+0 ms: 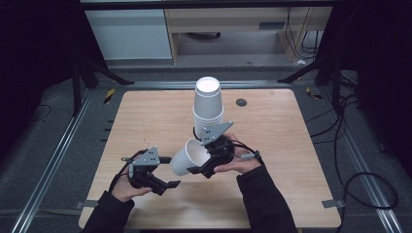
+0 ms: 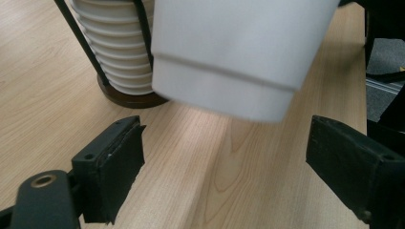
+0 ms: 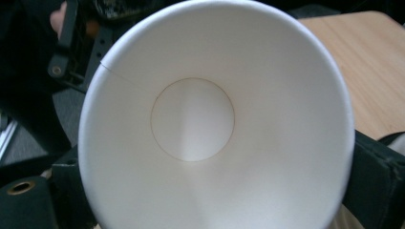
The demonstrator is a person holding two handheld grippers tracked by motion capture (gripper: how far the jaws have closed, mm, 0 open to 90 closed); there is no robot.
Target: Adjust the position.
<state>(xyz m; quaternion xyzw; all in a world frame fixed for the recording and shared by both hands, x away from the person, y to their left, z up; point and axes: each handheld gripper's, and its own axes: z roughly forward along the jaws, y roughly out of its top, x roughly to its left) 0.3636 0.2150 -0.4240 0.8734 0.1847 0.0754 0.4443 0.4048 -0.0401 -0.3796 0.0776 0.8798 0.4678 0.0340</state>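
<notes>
- Nearest the camera, at six o'clock, two dark sleeves come in over the pale wooden table [image 1: 291, 145].
- Right gripper [image 1: 206, 162] is clamped on a white paper cup [image 1: 187, 158], held off the table near its centre, empty, smooth and tapered.
- Cup lies tilted on its side, base toward eight o'clock, mouth toward the right gripper.
- Left gripper [image 1: 167, 184], at seven o'clock, has its jaws spread wide with nothing between them, just beside the cup's base.
- Behind, at twelve o'clock, a stack of cups [image 1: 208, 104], ribbed with rims, stands upside down on a dark round base.
</notes>
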